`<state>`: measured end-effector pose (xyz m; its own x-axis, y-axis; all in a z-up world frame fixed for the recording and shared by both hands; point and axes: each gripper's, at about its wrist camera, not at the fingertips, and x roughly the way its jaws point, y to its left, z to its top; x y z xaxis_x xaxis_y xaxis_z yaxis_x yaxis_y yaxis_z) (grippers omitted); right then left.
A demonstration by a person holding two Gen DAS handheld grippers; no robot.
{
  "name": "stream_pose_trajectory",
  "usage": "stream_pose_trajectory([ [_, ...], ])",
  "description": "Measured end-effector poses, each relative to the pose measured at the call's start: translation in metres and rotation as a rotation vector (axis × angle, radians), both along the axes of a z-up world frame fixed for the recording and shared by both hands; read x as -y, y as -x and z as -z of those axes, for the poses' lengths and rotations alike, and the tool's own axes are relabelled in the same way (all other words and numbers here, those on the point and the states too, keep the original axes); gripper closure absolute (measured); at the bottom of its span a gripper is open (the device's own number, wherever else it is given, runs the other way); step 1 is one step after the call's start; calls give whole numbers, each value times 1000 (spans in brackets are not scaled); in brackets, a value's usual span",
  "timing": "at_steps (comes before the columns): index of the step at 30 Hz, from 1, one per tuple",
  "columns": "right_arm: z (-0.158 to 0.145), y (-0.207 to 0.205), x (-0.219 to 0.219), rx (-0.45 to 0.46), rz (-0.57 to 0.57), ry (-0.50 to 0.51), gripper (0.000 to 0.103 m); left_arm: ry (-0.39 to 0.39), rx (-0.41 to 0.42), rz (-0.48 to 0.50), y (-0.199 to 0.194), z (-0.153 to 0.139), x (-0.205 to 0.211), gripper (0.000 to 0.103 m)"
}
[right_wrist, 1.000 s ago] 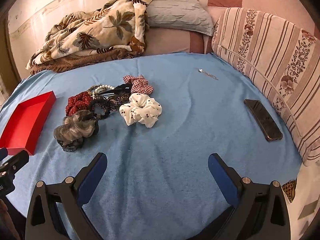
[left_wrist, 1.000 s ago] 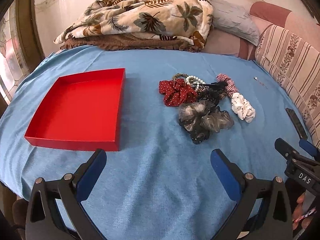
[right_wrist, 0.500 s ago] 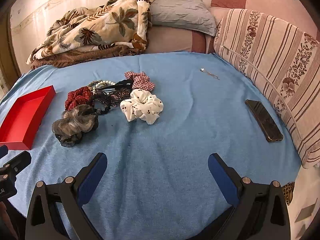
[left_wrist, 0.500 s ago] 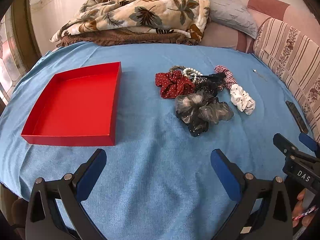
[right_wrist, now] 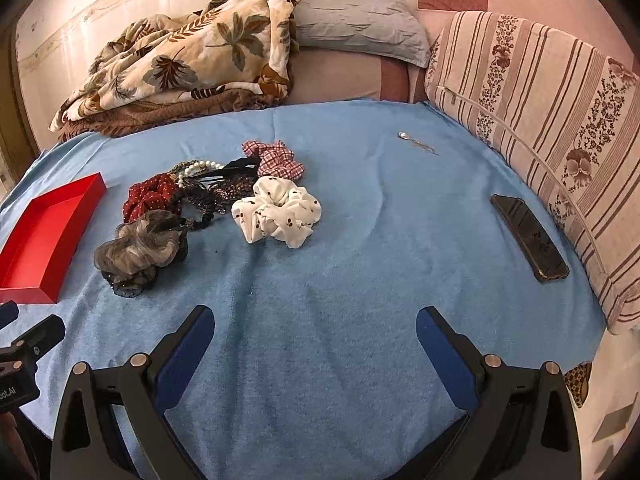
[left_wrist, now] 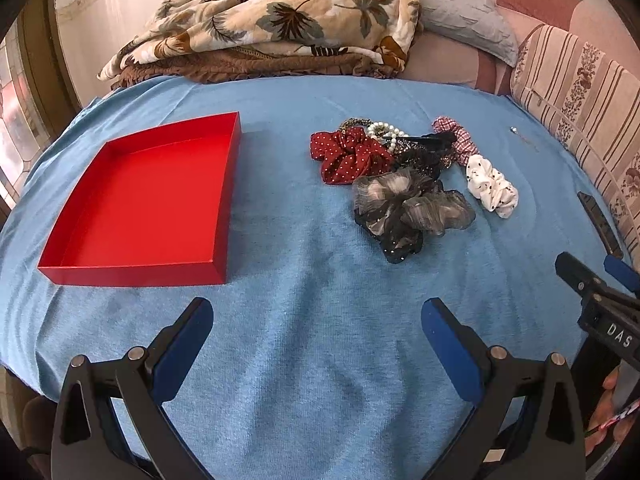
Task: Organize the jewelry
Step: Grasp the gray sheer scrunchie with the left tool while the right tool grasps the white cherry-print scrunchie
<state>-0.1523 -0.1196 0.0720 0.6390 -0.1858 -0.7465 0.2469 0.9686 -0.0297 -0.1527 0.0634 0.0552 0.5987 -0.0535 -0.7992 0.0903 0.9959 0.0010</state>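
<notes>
A: Biggest first. Bed (left_wrist: 312, 360) under a blue cover, blanket (left_wrist: 280, 20) heaped at the far end.

B: Then the red tray (left_wrist: 80, 268), empty, on the left. Pile?

A: Right of the tray, apart from it. Grey scrunchie (left_wrist: 412, 204) nearest, red scrunchie (left_wrist: 348, 156) behind it, white scrunchie (right_wrist: 280, 212) on the right edge, check one behind. Pearls (left_wrist: 388, 132) and a black clip (left_wrist: 424, 140) tangled at the back.

B: Phone (right_wrist: 528, 236) well off right, not ours. Small chain (right_wrist: 416, 142) lying alone, far side.

A: Tools?

B: Left tool (left_wrist: 316, 320) jaws spread, empty, low over bare cover. Right tool (right_wrist: 314, 324) same, wide and empty.

A: Step, I'd guess: first pick. Nothing in the tray yet.

B: Advice: take the grey scrunchie first, it's nearest and loose. Pinch one fold, lift straight, watch it doesn't drag the clip. Pearls last, grip the strand mid-loop. Don't forget the chain.
</notes>
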Motion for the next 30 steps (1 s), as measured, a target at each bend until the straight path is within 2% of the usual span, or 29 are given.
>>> stream_pose_trajectory([
  [7, -2, -17, 12, 0, -30, -50, 1, -9, 22, 11, -15, -11, -6, 0],
  [12, -5, -42, 22, 15, -64, -87, 1, 32, 27, 46, -35, -22, -6, 0],
  [15, -3, -61, 28, 12, -89, -121, 11, 108, -37, 103, -52, -16, 2, 3],
  [17, 0, -76, 31, 3, -111, -148, 22, 161, -88, 114, -64, -10, 7, 7],
  [20, 7, -95, 37, -12, -108, -178, 25, 221, -147, 111, -83, 2, 14, 8],
  [23, 16, -112, 43, -22, -104, -217, 25, 243, -169, 124, -98, 11, 24, 8],
  [28, 35, -133, 50, -61, -97, -263, 25, 231, -209, 159, -115, 27, 40, 8],
  [30, 43, -139, 51, -82, -95, -285, 31, 229, -222, 166, -119, 32, 44, 8],
])
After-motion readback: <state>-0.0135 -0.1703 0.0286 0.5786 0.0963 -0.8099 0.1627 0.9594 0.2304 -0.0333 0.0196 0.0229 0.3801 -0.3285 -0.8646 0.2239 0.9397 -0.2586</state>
